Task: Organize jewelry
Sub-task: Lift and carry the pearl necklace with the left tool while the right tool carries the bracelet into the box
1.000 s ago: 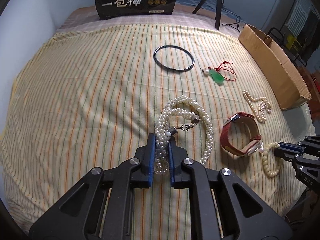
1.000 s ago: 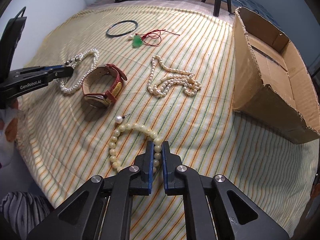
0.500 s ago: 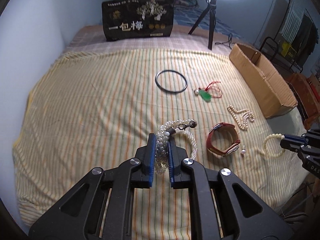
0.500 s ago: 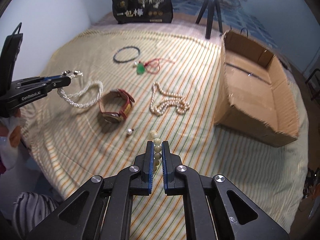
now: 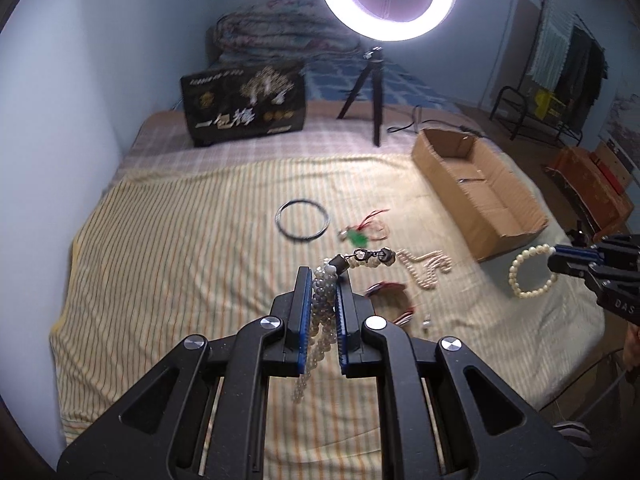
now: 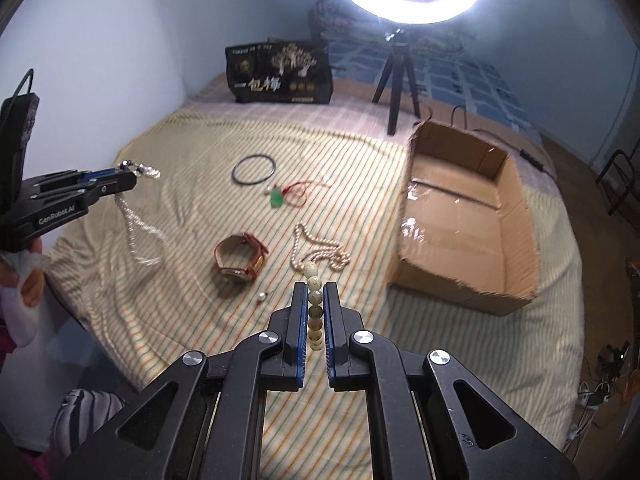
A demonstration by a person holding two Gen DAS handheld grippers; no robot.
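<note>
Left wrist view: left gripper [image 5: 323, 280] jaws clenched on the multi-strand pearl necklace [image 5: 325, 300], right gripper [image 6: 316, 294] jaws clenched on the bead bracelet [image 6: 314, 312], both aloft over the bed [image 5: 168, 264]; risk: dangling strands swing, slip or snag before the cardboard box [image 6: 460, 216] at 2 o'clock.

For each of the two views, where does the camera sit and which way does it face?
Left wrist: above the left gripper, shut on the pearl necklace, facing across the bed; right gripper at right.
Right wrist: above the right gripper, shut on the bead bracelet; left gripper at left.
Shared: cardboard box, watch, black bangle.
</note>
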